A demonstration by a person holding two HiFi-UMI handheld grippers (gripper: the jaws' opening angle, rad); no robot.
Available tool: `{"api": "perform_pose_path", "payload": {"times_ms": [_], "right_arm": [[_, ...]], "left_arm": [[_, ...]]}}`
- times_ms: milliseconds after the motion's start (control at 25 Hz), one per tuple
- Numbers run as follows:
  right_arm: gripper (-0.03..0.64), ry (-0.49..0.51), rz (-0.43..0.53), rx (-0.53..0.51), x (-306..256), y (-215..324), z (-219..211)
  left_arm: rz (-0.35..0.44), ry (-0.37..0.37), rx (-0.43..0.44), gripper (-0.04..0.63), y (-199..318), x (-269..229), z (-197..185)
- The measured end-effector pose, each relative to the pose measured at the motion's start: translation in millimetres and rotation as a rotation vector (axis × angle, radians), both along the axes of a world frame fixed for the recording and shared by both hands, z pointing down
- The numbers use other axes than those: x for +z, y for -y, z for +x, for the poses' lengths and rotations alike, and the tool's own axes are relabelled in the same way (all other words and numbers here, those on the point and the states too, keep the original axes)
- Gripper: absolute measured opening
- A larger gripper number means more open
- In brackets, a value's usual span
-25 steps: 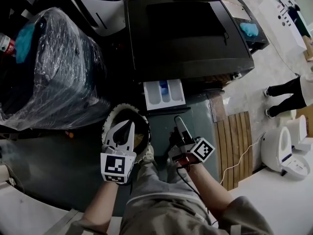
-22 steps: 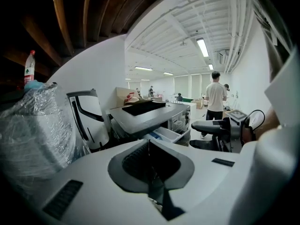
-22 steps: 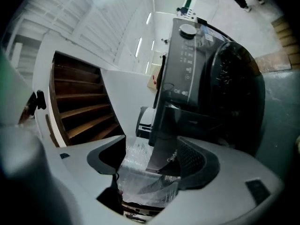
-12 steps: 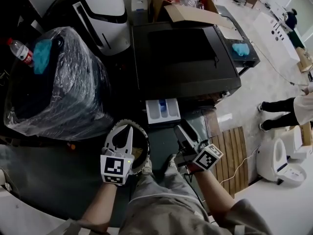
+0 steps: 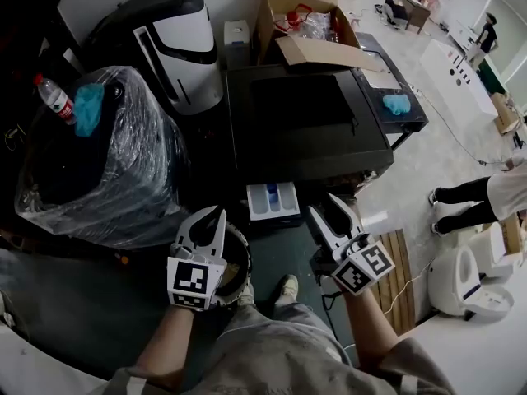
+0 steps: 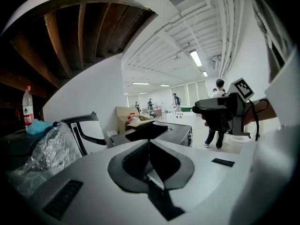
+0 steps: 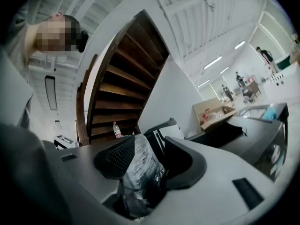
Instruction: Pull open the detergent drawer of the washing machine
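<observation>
The black washing machine (image 5: 309, 122) stands ahead, its white detergent drawer (image 5: 273, 200) pulled out at the front, a blue insert showing inside. Both grippers hang in the air in front of it, touching nothing. My left gripper (image 5: 212, 216) is left of the drawer and shut with nothing in it; in the left gripper view (image 6: 149, 142) its pads meet, and the machine (image 6: 159, 132) lies beyond. My right gripper (image 5: 328, 206) is right of the drawer. Its jaws are closing, with a gap and nothing between them in the right gripper view (image 7: 150, 146).
A plastic-wrapped appliance (image 5: 99, 163) stands at left, with a bottle (image 5: 53, 97) and a blue cloth (image 5: 89, 105) on top. A cardboard box (image 5: 309, 15) is behind the machine. A round basket (image 5: 237, 263) sits under the left gripper. At right are a wooden slat mat (image 5: 408, 270) and a person's legs (image 5: 473, 196).
Both grippers have risen in front of the machine. The right gripper has rolled so its marker cube faces up, and its jaws have narrowed. The drawer stays pulled out.
</observation>
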State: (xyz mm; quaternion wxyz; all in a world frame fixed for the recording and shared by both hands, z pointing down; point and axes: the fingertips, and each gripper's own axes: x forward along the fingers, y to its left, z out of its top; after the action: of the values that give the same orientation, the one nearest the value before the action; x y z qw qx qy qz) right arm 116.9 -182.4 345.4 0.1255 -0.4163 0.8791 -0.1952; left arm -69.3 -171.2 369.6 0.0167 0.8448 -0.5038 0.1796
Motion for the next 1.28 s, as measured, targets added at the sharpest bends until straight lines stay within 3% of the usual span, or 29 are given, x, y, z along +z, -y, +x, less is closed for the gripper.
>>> {"api": "perform_pose_path", "payload": {"times_ms": [200, 520, 920, 1280], "right_arm": [[0.175, -0.151, 0.127, -0.010, -45, -8, -7], [0.120, -0.307, 0.273, -0.011, -110, -19, -9], [0.065, -0.404, 0.376, 0.035, -157, -25, 1], [0.034, -0.449, 0.405, 0.010, -174, -32, -2]], "left_arm": [[0.053, 0.003, 0.025, 0.018, 1, -36, 4], [0.147, -0.004, 0.060, 0.018, 2, -94, 15], [0.225, -0.052, 0.052, 0.018, -1, -140, 21], [0.229, -0.062, 0.042, 0.018, -11, -155, 19]]}}
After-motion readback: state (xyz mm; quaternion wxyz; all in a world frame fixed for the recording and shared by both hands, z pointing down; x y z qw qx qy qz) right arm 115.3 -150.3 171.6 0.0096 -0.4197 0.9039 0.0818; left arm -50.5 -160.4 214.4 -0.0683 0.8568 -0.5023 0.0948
